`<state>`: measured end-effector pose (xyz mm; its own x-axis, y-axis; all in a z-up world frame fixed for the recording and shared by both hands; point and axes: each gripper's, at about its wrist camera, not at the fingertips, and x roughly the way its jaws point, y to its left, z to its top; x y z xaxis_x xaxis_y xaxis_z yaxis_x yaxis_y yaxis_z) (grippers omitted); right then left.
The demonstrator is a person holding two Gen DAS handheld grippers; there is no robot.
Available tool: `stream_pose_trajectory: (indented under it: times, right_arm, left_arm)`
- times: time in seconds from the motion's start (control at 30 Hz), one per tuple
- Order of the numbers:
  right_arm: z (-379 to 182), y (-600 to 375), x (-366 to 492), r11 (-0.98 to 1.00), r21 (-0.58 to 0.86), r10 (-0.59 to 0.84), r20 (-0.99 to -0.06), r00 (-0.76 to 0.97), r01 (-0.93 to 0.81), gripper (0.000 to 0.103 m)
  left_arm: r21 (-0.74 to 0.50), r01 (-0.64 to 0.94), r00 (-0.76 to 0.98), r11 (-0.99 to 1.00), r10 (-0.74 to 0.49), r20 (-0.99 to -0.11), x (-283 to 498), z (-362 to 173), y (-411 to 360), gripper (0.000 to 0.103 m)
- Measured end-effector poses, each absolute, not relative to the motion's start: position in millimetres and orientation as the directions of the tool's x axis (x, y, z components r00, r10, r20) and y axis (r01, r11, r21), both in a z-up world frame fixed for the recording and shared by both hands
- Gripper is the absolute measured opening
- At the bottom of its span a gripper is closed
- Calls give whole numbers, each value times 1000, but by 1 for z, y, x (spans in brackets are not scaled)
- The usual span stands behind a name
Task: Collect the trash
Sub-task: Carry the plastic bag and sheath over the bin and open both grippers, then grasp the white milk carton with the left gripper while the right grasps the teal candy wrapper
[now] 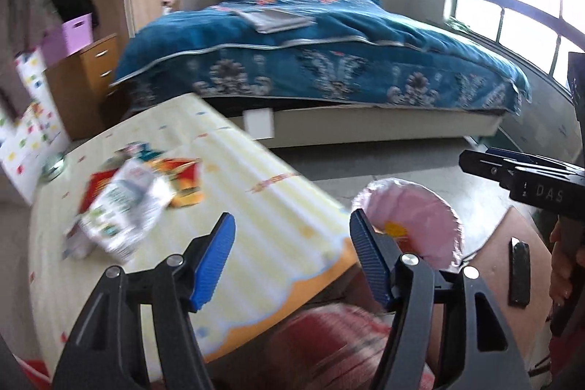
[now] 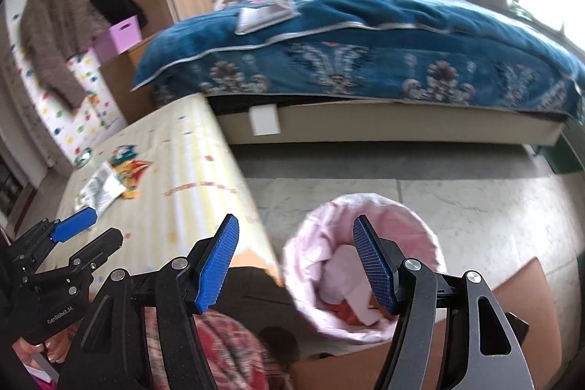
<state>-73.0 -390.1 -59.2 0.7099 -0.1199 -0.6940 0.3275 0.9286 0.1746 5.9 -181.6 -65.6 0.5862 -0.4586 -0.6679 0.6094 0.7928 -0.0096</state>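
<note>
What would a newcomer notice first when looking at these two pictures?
Probably the big bed with the blue patterned blanket, which fills the back of the room. Next comes the pile of wrappers lying on the pale yellow striped table at the left. Then the bin lined with a pink bag on the floor beside the table, with the open right gripper above it.

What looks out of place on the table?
A loose heap of wrappers lies crumpled and overlapping near the table's far left side, not yet binned. The pink-lined bin on the floor already holds scraps. Nothing is spilled or visibly broken.
</note>
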Motion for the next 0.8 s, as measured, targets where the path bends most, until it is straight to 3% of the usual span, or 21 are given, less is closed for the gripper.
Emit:
stream_pose_trajectory:
  times: [0.17, 0.4, 0.53, 0.73, 0.8]
  right_arm:
    - [-50, -354, -54, 953, 149, -92, -690, 718, 266, 66]
    - [-45, -295, -11, 986, 105, -19, -702, 712, 130, 71]
    - [-51, -269, 12, 993, 62, -25, -711, 703, 97, 71]
    - [-62, -246, 36, 997, 56, 5, -724, 689, 52, 69]
    - [-64, -247, 41, 997, 58, 6, -730, 684, 52, 69]
  left_arm:
    - [-15, 516, 634, 856, -394, -665, 14, -66, -130, 66]
    - [-21, 378, 674, 926, -291, -679, 40, -77, -62, 81]
    - [-4, 323, 693, 947, -239, -680, 59, -81, -38, 82]
    - [-19, 339, 673, 941, -256, -694, 92, -92, -21, 82]
    - [-20, 388, 637, 922, -284, -716, 101, -100, -27, 89]
